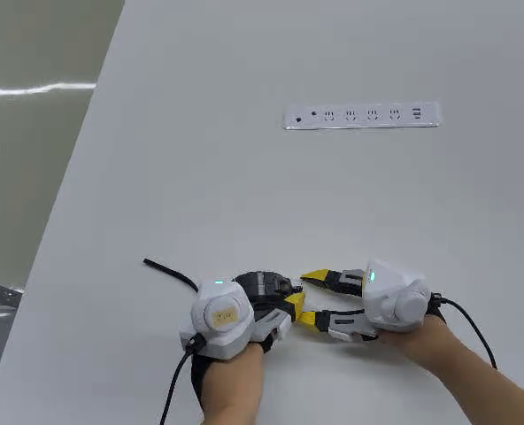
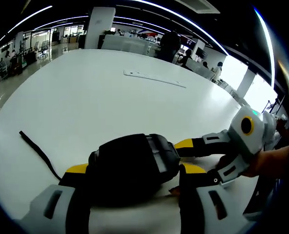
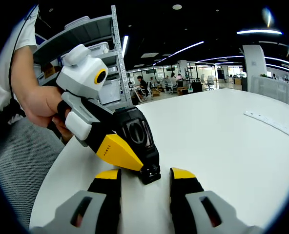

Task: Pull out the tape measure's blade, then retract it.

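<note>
- Near the front edge of the surface point(image 1: 244, 177), the tape measure point(image 1: 262, 286) is pinched by my left gripper point(image 2: 134, 169), jaws pressed on its black body.
- On my right gripper point(image 1: 309, 297) the jaws are spread, holding nothing.
- Key relation: the case's mouth end point(image 3: 150, 171) faces the right jaws, approx. centred between their yellow tips.
- Pull axis runs L-to-R along the surface; the blade is not out yet, I judge.

Left gripper point(image 2: 134, 171) is clamping the black tape measure point(image 2: 130, 161) between its yellow-tipped jaws on the white table point(image 2: 86, 102). Right gripper point(image 2: 191, 157) is pointing in from the right, jaws parted, tips just beside the case. Black strap point(image 2: 37, 151) is lying left, power strip point(image 2: 154, 78) sitting far back.
</note>
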Tool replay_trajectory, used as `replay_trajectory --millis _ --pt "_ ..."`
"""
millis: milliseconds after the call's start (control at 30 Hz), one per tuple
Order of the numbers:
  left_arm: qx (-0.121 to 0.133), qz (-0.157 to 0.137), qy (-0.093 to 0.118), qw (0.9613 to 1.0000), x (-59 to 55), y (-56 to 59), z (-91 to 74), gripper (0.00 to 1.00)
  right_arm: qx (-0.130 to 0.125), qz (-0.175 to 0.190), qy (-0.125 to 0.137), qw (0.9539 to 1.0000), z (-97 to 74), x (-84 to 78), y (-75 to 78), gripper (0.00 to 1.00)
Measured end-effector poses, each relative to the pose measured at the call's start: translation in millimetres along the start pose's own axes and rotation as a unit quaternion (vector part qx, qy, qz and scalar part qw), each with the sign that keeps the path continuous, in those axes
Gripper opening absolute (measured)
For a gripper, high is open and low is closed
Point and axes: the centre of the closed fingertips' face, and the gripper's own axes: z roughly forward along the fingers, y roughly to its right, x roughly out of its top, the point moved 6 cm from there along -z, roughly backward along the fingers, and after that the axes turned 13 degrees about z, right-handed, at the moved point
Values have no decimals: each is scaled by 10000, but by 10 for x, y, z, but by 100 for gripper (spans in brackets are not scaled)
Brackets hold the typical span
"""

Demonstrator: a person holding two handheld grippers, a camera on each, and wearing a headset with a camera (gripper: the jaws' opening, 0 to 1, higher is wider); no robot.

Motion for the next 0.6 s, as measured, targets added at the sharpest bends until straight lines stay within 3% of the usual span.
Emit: replay_trajectory --millis 267,500,600 --pt "-287 157 56 9995 -17 -37 -54 70 -172 164 123 9996 -85 17 -43 40" --pt "-465 359 252 9980 21 -78 -148 71 -334 289 206 9988 -174 65 -95 43" --pt "-540 205 336 9978 38 -114 -166 72 -431 356 228 9982 -208 71 -112 46"
